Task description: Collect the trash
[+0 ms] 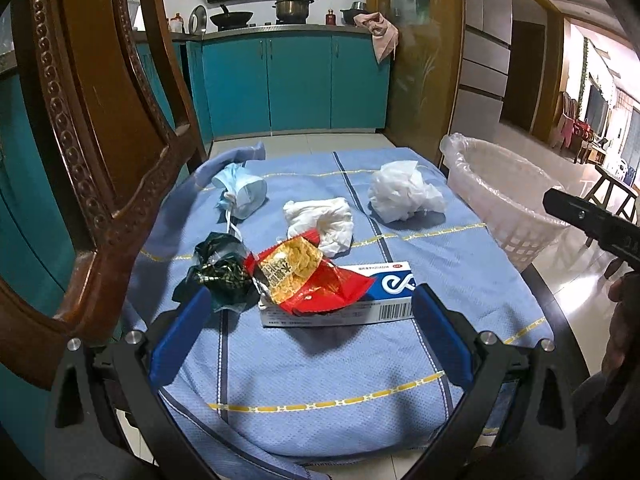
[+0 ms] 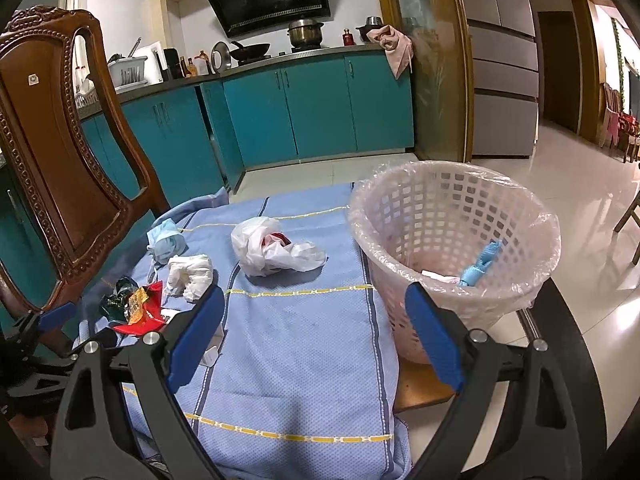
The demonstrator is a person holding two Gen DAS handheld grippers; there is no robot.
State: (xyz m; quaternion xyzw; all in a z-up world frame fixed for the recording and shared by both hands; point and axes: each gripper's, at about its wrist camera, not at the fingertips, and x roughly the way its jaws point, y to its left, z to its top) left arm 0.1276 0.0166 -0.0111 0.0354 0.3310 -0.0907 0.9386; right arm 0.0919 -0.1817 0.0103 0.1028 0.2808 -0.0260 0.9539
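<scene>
On the blue cloth [image 1: 320, 380] lies a white-and-blue carton [image 1: 372, 304] with a red and yellow snack wrapper [image 1: 304, 276] on top. Beside it are a dark green wrapper [image 1: 218, 270], a blue face mask [image 1: 242, 192], a white tissue wad [image 1: 320, 220] and a crumpled white plastic bag [image 1: 404, 192]. My left gripper [image 1: 312, 300] is open, one pad on each side of the carton and not pressing on it. My right gripper [image 2: 314, 292] hangs open over bare cloth, left of the lined pink basket [image 2: 452, 216]. The basket holds a blue scrap [image 2: 480, 264].
A carved wooden chair [image 2: 60, 140] stands close at the left of the table. The dark table edge [image 2: 568, 340] curves round at the right, with tiled floor beyond. Teal kitchen cabinets [image 2: 320, 112] are far behind. A person's hand [image 1: 624, 320] shows at the right edge.
</scene>
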